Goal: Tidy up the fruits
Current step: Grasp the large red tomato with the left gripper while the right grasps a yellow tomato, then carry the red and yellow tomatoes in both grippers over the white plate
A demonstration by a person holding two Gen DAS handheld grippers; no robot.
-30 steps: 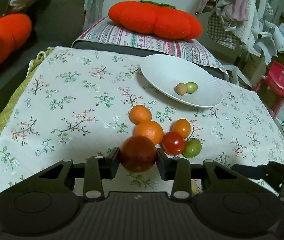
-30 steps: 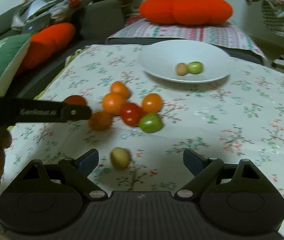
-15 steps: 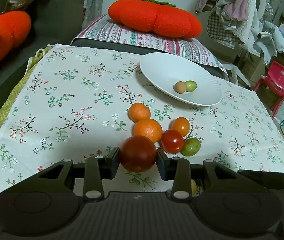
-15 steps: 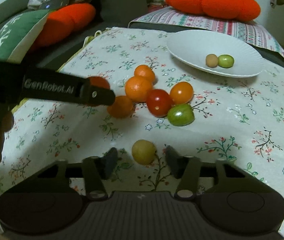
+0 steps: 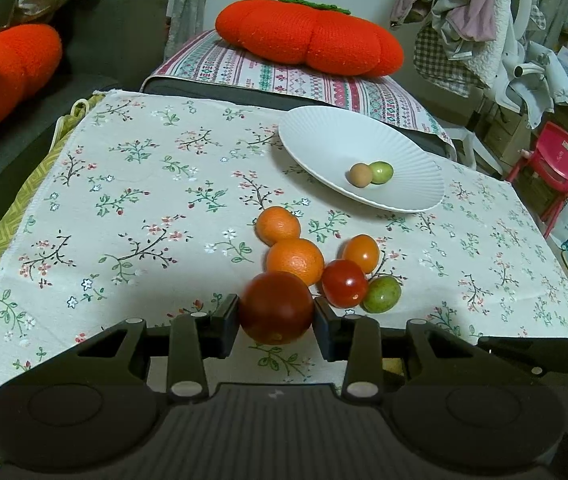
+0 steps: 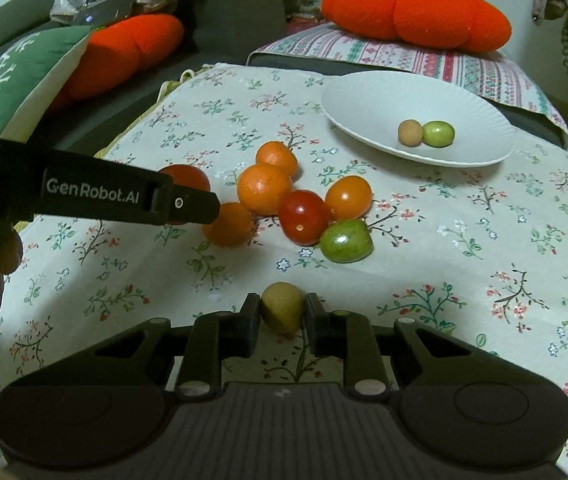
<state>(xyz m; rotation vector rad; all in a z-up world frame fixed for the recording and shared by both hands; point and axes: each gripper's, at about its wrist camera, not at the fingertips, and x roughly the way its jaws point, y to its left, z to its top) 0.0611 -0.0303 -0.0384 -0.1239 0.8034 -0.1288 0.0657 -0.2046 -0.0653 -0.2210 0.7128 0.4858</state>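
My left gripper (image 5: 276, 314) is shut on a dark red tomato (image 5: 276, 304), held just above the floral cloth. Beyond it lie two oranges (image 5: 295, 260), an orange tomato (image 5: 361, 253), a red tomato (image 5: 344, 283) and a green fruit (image 5: 382, 294). My right gripper (image 6: 282, 314) is down at the cloth; its jaws are closing and both pads press on a small yellow fruit (image 6: 282, 304). A white plate (image 5: 324, 140) at the back right holds a small brown fruit (image 5: 361, 175) and a small green one (image 5: 381, 172).
In the right wrist view the left gripper's finger (image 6: 180, 204) crosses from the left above another orange (image 6: 228, 226). Orange cushions (image 5: 312, 34) and a sofa (image 5: 116, 36) lie behind the table. A red chair (image 5: 552, 164) stands off its right edge.
My right gripper moved in around the yellow fruit and went from wide open to shut on it. The left gripper kept still with its tomato.
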